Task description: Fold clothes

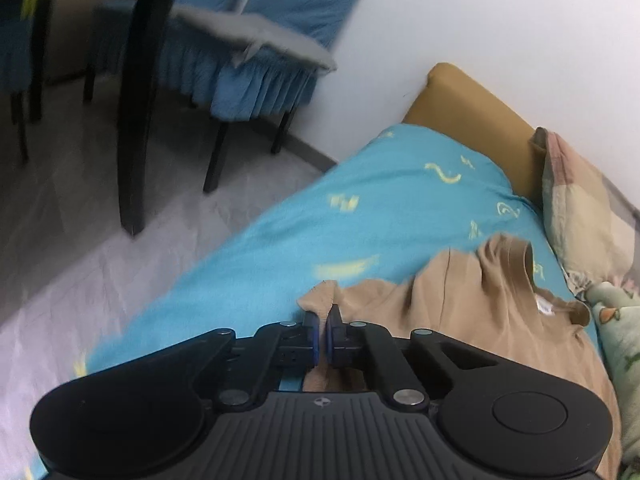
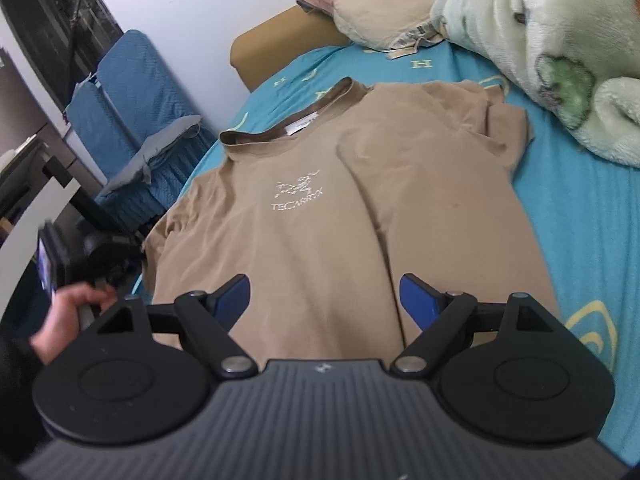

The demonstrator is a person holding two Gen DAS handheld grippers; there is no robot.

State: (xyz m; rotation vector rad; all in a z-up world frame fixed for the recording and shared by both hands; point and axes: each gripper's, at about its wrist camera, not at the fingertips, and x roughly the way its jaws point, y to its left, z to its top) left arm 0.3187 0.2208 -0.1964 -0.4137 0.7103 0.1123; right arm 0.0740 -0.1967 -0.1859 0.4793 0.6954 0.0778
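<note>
Matt cloth t-shirt [image 2: 320,208] — fleecy blanket [image 2: 540,40].

Support: bed [image 2: 580,240], turquoise sheet.
Ahead of right claw: tan T-shirt [image 2: 320,220], flat.
Beyond shirt: pillow [image 2: 380,4], green plush blanket [image 2: 540,40].

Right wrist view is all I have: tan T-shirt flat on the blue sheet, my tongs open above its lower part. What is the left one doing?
Observer: The left tongs are shut on the edge of a sleeve of the T-shirt.
Operator: Which side of the bed is that?
Observer: The side by the grey floor, near a dark table leg.
Operator: Anything beyond the collar?
Observer: Bare blue sheet, then a mustard headboard against the white wall.
</note>
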